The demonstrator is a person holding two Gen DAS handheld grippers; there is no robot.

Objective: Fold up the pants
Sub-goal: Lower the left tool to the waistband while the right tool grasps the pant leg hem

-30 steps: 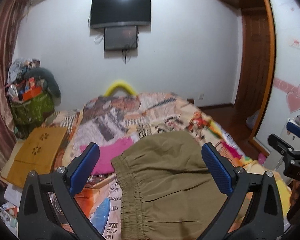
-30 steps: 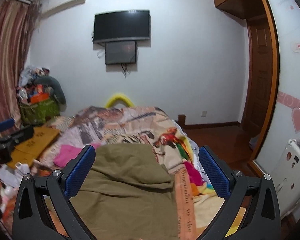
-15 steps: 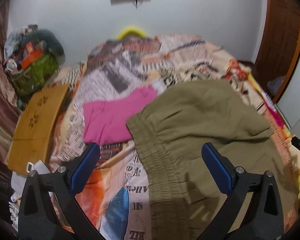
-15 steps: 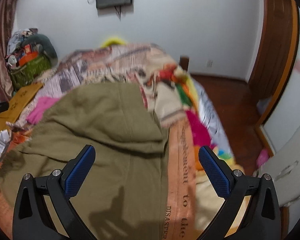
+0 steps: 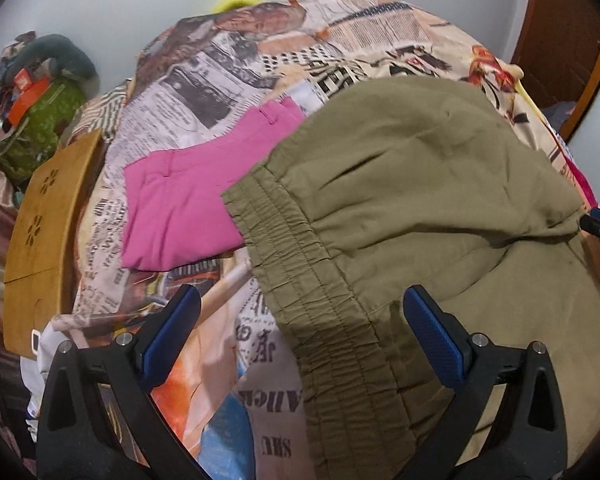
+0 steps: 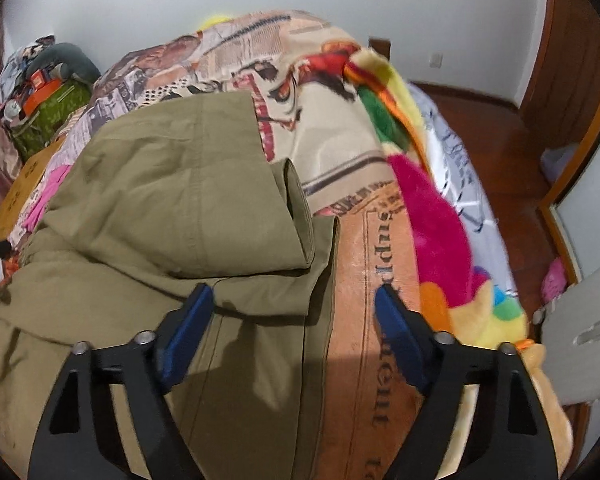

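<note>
- I have the olive pants (image 5: 420, 184) lying on the bed (image 5: 228, 92), partly doubled over, with one leg flopped back across the rest.
- My left gripper (image 5: 300, 336) has its jaws wide and holds nothing. The gathered waistband (image 5: 300, 280) runs right between them, from about 11 o'clock down to 6 o'clock in the left view.
- My right gripper (image 6: 294, 322) has its jaws closing, at a middling gap. The pants' right edge (image 6: 320, 320) lies between them, running roughly 12 to 6 o'clock. I can't see the pads pressing cloth yet.
- The relation I'm steering by: the pants' long axis runs across from the waistband under my left hand to the leg end (image 6: 300, 216) at about 12 o'clock of my right jaws. So I judge each hand is nearest its own end, and a two-handed grasp looks right.
- Just beside the waistband, at 10 o'clock in the left view, lies a pink garment (image 5: 188, 208), touching or slipping under the olive cloth. I'd keep my left jaws from catching it.
- Further off at 9 o'clock is a brown board (image 5: 44, 232), and at 2 o'clock of my right jaws a bright plush blanket (image 6: 432, 216). Neither blocks me.
</note>
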